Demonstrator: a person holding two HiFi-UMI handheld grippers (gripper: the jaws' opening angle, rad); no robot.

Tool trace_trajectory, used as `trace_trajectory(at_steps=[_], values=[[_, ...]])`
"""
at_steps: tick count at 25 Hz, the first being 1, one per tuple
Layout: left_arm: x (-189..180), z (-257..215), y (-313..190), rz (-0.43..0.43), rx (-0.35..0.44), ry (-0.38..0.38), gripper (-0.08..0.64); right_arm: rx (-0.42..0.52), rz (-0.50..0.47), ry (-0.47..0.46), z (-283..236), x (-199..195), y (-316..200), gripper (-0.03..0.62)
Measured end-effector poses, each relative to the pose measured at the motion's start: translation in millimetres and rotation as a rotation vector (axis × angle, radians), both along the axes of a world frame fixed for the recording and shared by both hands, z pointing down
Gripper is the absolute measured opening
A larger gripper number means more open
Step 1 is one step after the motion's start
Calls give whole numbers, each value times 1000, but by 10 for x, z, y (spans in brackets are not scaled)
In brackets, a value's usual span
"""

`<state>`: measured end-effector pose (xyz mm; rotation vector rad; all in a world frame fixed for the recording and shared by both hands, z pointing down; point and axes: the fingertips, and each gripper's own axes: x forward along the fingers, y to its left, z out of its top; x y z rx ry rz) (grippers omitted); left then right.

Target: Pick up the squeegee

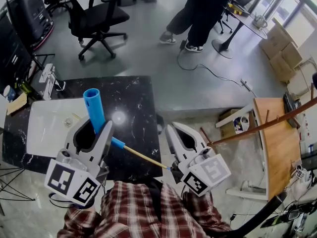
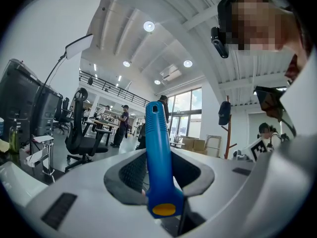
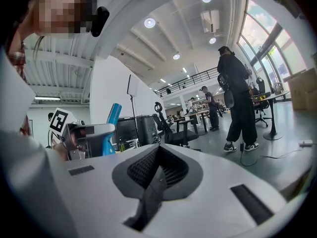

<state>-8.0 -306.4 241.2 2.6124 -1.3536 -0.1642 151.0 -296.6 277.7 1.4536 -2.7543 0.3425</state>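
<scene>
Over black counter (image 1: pixel 134 99), left claw (image 1: pixel 96 128) holds squeegee (image 1: pixel 93 107) upright; right claw (image 1: pixel 177 131) closed.
</scene>
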Motion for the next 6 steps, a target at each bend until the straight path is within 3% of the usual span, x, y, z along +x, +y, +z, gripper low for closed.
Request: trace_trajectory(at_steps=[6], values=[[-40,-19,-34,6,1,-3,149,1,0,-1,-19,-63,-30,11]])
